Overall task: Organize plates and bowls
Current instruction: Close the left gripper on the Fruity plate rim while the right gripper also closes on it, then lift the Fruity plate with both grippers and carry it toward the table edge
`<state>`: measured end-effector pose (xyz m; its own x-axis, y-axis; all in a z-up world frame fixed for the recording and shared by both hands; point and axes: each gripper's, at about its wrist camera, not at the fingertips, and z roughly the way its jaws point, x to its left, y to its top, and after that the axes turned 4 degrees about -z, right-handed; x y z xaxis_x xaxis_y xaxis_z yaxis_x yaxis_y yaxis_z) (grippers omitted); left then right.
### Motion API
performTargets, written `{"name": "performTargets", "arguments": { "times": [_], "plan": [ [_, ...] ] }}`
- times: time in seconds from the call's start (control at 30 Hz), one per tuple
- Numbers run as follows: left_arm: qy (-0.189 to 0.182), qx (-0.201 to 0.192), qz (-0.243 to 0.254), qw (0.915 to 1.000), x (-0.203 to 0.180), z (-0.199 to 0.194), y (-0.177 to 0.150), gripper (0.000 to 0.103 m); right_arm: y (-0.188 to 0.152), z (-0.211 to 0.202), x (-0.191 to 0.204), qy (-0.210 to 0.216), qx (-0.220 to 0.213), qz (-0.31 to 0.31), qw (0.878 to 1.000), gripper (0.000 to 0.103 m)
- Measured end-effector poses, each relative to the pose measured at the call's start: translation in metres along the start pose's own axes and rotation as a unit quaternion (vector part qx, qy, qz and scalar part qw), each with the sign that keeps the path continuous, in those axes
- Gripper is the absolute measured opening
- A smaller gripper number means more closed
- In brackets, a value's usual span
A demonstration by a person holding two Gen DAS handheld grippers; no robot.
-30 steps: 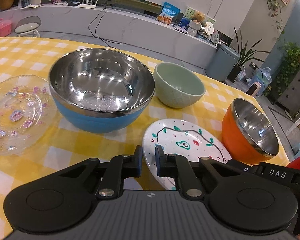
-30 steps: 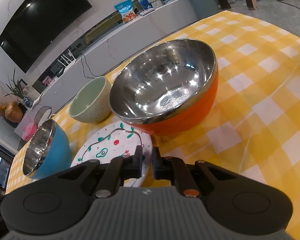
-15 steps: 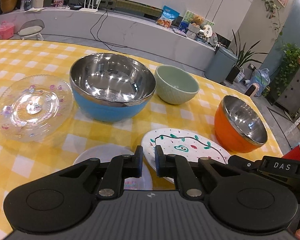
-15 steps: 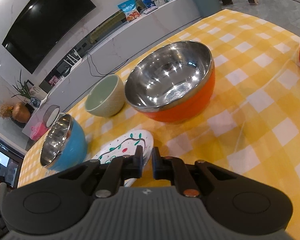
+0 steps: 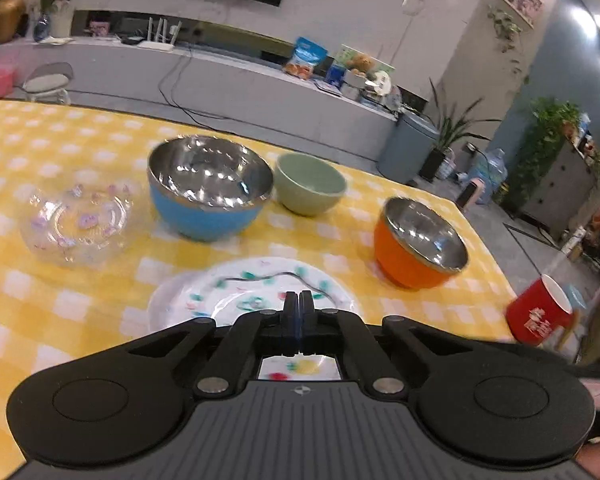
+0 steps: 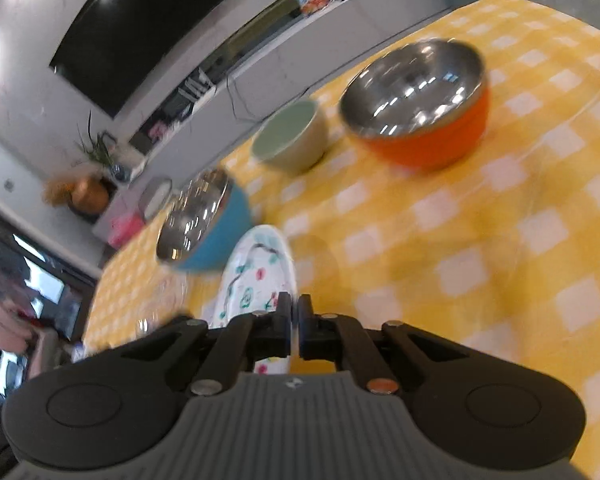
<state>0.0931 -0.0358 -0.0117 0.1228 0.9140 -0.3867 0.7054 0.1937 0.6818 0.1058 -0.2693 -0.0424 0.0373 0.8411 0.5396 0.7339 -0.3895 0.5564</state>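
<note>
A living room lies behind, with a dark screen on the wall and a long low cabinet, and in front of you the bench point(image 5: 80, 300) wears a yellow checked cloth.

Your left claw point(image 5: 299, 300) is fully closed, its jaws pressed together with nothing between them. It hovers over the near edge of the painted plate point(image 5: 220, 292). Your right claw point(image 6: 294, 308) is closed too. Its view is smeared, so I can't rule out that the plate's rim touches it, but it looks empty.

The painted plate lies flat, nearest you. Beyond it stand the blue bowl point(image 5: 208, 216) and the green bowl point(image 5: 310, 192), close together. The glass plate point(image 5: 78, 220) is off to the left, and the orange bowl point(image 5: 412, 256) sits apart on the right.

- **Painted plate:** It is likely ceramic, so stiff, glazed, slick and liable to chip. Pinch its rim and lift one edge first, since it sits flush on the cloth.
- **Glass plate:** This is the most fragile piece. Take it by the rim with a gentle squeeze.
- **Blue and orange bowls:** They look steel-lined and should be light and tough. Clamp across the wall at the lip, one jaw inside and one outside, though the polished lining may slide.
- **Green bowl:** It is thicker and probably heavier, so grip well down over the lip.
</note>
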Motion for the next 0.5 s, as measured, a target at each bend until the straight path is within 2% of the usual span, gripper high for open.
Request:
{"name": "performTargets", "arguments": {
  "times": [0.1,0.23,0.33,0.37,0.43,0.5],
  "plan": [
    [0.018,0.005,-0.013,0.9997,0.012,0.003,-0.001,0.000,-0.011,0.010,0.006,-0.027,0.003,-0.017,0.999,0.002],
    [0.036,-0.009,-0.029,0.9989,0.030,-0.007,0.002,0.000,-0.008,0.010,-0.005,-0.009,0.013,-0.003,1.000,0.002],
    [0.051,-0.018,-0.037,0.9979,0.044,-0.011,0.003,0.005,-0.009,0.011,-0.004,-0.017,0.013,-0.012,1.000,0.002],
    [0.055,-0.018,-0.040,0.9975,0.048,-0.011,0.003,0.013,-0.009,0.013,-0.004,-0.020,0.013,-0.014,1.000,0.003],
    [0.064,-0.014,-0.049,0.9967,0.057,-0.009,0.003,0.019,-0.009,0.014,-0.004,-0.024,0.015,-0.016,0.999,0.003],
    [0.062,-0.008,-0.063,0.9960,0.064,-0.004,0.003,0.020,-0.010,0.018,-0.006,-0.028,0.019,-0.015,0.999,0.004]
  ]
}}
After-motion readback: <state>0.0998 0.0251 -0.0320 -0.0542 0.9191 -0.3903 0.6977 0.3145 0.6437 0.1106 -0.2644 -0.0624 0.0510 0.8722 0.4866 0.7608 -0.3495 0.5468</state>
